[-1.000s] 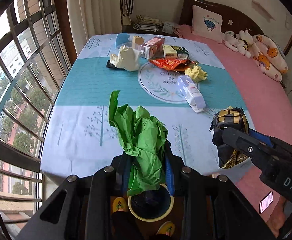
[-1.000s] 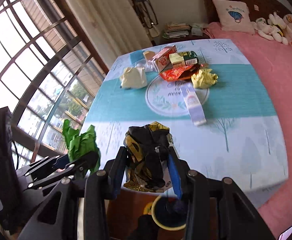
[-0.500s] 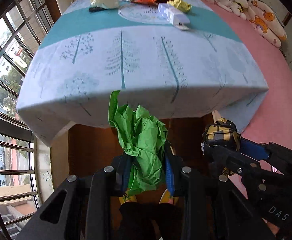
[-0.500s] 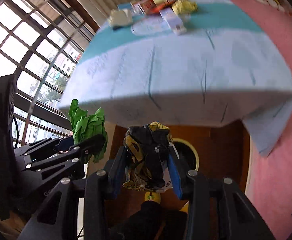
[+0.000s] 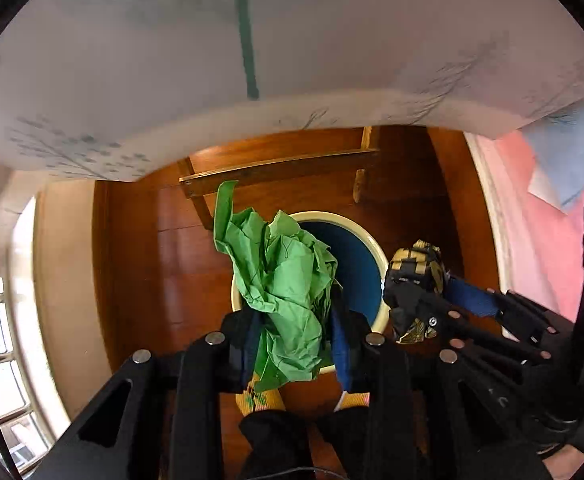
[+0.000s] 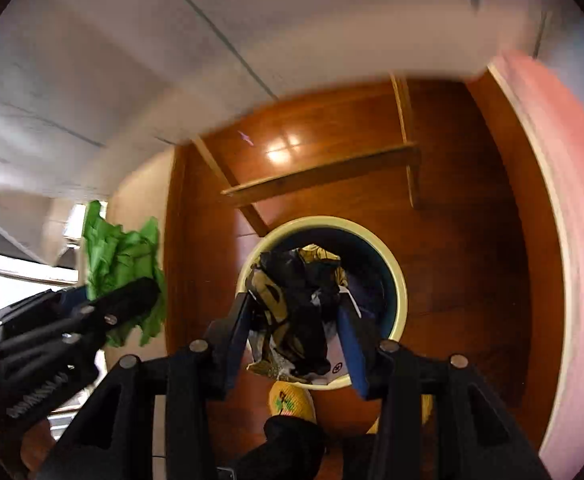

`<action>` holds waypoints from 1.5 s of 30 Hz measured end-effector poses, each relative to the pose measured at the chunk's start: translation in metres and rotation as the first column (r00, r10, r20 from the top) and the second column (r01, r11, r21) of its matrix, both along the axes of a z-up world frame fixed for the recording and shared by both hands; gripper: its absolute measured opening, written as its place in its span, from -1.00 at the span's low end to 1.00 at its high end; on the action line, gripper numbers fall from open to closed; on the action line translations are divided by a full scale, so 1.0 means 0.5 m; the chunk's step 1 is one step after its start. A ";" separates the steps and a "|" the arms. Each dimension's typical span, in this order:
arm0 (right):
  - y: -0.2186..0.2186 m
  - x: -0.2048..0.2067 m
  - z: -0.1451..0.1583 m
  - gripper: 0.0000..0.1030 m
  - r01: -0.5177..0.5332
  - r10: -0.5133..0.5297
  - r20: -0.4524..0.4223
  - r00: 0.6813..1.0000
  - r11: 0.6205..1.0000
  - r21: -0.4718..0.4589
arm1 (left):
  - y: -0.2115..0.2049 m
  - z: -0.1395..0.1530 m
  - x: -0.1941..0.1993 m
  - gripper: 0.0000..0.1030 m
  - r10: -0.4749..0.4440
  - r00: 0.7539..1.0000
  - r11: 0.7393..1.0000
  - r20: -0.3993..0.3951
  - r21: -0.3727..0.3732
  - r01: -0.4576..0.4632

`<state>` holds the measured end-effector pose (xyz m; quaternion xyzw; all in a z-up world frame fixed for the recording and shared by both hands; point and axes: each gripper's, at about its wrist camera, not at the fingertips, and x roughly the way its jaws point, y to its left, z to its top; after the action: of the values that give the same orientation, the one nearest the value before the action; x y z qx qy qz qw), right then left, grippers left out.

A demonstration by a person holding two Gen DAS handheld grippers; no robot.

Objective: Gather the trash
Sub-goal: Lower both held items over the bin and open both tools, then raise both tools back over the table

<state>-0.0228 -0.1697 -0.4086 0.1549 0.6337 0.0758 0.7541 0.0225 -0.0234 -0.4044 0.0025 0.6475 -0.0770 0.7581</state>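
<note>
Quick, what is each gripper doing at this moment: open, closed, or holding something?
Left gripper: jaws opening, crumpled green paper between them.
Right gripper: jaws opening, black and gold wrapper between them, over the bin.

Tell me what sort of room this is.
Probably a room in a home, seen from under a table: a printed tablecloth hangs over a polished wooden floor, a round bin stands below, and pink bedding lies alongside.

Both wrist views down over bin (image 5: 365, 264)
</note>
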 end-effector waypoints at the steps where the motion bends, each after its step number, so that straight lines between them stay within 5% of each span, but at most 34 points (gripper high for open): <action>1: 0.000 0.000 -0.018 -0.11 0.002 -0.002 -0.002 1.000 1.000 -0.001 | 0.003 -0.013 0.000 -0.41 0.000 1.000 1.000 0.004 -0.004 0.000; 3: -0.001 0.001 -0.051 -0.09 0.015 -0.015 -0.010 1.000 1.000 -0.006 | 0.008 -0.037 0.001 -0.32 0.002 1.000 1.000 0.013 -0.006 -0.002; 5: -0.001 -0.005 -0.073 -0.03 0.026 -0.027 -0.010 1.000 1.000 -0.011 | 0.017 -0.057 0.000 0.23 0.003 1.000 1.000 0.007 -0.010 -0.003; 7: 0.004 -0.009 -0.085 0.27 0.030 -0.030 -0.016 0.999 0.999 -0.023 | 0.026 -0.071 -0.004 0.61 0.009 1.000 1.000 0.002 -0.020 -0.009; 8: 0.006 -0.010 -0.086 0.40 0.032 -0.032 -0.015 0.999 0.999 -0.027 | 0.030 -0.073 -0.008 0.62 0.012 1.000 1.000 0.003 -0.029 -0.012; 19: 0.012 -0.027 -0.013 0.40 0.072 -0.071 0.010 0.997 0.996 -0.049 | 0.054 0.000 -0.010 0.73 0.011 0.999 1.000 0.031 -0.028 -0.010; 25: 0.016 -0.037 0.128 0.40 0.086 -0.084 0.042 0.996 0.994 -0.064 | 0.058 0.155 -0.005 0.73 0.010 0.997 0.998 0.073 -0.057 -0.006; 35: 0.037 -0.035 0.443 0.40 0.103 -0.087 0.162 0.983 0.991 -0.090 | 0.072 0.462 -0.001 0.73 -0.044 0.984 0.988 0.170 -0.138 0.068; 45: 0.064 -0.043 0.684 0.40 0.130 -0.094 0.305 0.948 0.986 -0.101 | 0.129 0.715 -0.001 0.73 -0.042 0.944 0.986 0.327 -0.137 0.091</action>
<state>-0.0442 -0.1377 -0.0669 0.1319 0.5056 0.0173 0.8524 0.0218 0.0413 -0.0471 -0.0203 0.5065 -0.1496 0.8489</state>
